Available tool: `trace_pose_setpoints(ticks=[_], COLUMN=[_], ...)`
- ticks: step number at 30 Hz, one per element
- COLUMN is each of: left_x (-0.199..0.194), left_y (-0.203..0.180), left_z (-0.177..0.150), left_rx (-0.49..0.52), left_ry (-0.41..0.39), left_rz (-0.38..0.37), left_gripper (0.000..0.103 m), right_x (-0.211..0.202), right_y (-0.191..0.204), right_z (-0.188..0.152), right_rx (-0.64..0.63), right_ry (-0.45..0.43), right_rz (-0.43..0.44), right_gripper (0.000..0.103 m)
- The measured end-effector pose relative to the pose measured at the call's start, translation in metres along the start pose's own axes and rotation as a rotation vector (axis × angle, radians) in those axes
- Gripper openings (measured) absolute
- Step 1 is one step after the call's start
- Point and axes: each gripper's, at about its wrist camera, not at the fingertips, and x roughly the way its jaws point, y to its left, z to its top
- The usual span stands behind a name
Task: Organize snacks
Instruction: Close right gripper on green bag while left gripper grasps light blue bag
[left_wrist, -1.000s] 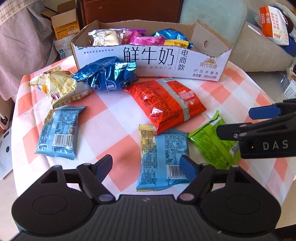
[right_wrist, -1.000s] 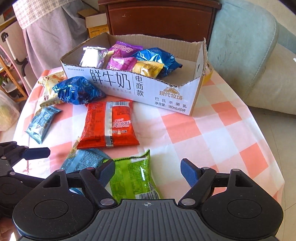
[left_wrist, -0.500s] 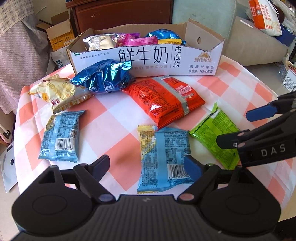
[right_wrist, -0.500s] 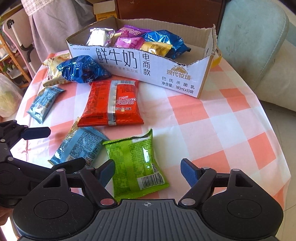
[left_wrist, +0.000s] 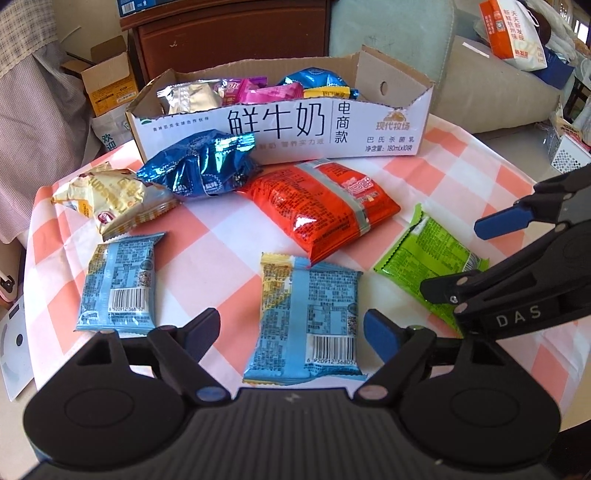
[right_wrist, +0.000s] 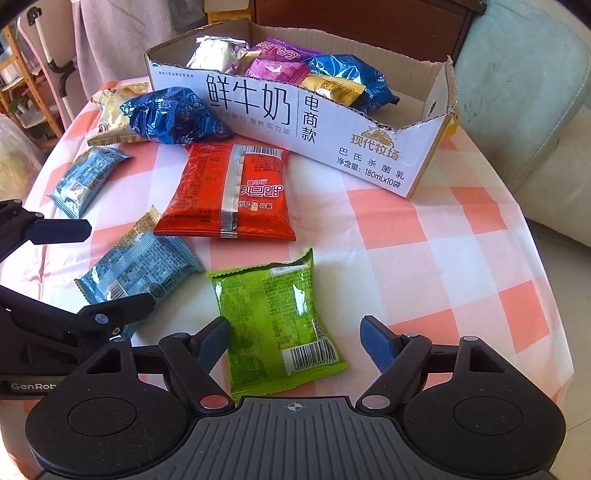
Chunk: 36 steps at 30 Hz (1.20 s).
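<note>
Six snack packets loose on checked tablecloth (left_wrist: 229, 258): light-blue packet (left_wrist: 306, 325) between left gripper (left_wrist: 291, 332) fingers, jaws closing, pads not touching it. Green packet (right_wrist: 277, 317) between right gripper (right_wrist: 295, 339) fingers, jaws spread, no contact. Red packet (left_wrist: 317, 206) mid-table, second light-blue packet (left_wrist: 118, 284) at left, dark-blue bag (left_wrist: 199, 170) and cream bag (left_wrist: 107, 195) just in front of cardboard box (left_wrist: 369, 129), more snacks inside it.

left gripper (left_wrist: 291, 330) jaws closing over light blue packet (left_wrist: 306, 317), not touching.
</note>
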Motion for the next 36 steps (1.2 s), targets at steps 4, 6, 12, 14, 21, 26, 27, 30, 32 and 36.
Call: trace_pose_setpoints(ticks=[4,6,12,14,21,26,27,30,32,36], left_x=[0.001,0.002,0.011,0.01,0.01,0.007,0.006,0.006,0.005,0.002], left_y=[-0.004,-0.006,0.0,0.0,0.001,-0.005,-0.006,-0.003,0.001,0.008], left_z=[-0.002,-0.003,-0.003,-0.003,-0.002,-0.001,-0.001,0.0,0.002,0.005], left_rx=[0.018,0.039,0.021,0.033,0.024,0.049,0.051,0.03,0.008,-0.033], left_ry=[0.005,0.006,0.025,0.016,0.013,0.0,-0.001,0.002,0.004,-0.002], left_rz=[0.0,-0.002,0.051,0.069,0.032,0.0,0.001,-0.004,-0.011,-0.017], left_gripper=[0.085,0.085,0.087,0.087,0.076,0.05,0.049,0.049,0.049,0.049], right_x=[-0.001,-0.002,-0.001,0.0,0.005,0.002,0.001,0.0,-0.001,-0.008], right_y=[-0.001,0.001,0.003,0.007,0.009,0.017,0.018,0.018,0.015,0.008], right_z=[0.0,0.0,0.0,-0.001,-0.001,-0.001,-0.001,0.001,0.002,0.005], right_rx=[-0.019,-0.049,-0.081,-0.101,-0.096,-0.127,-0.131,-0.119,-0.106,-0.069], right_ry=[-0.005,-0.009,-0.008,-0.005,0.01,-0.01,-0.013,-0.019,-0.028,-0.054], right_rz=[-0.012,-0.023,-0.012,0.005,-0.009,0.017,0.018,0.02,0.011,0.009], right_gripper=[0.079,0.076,0.077,0.079,0.062,0.049,0.048,0.048,0.048,0.048])
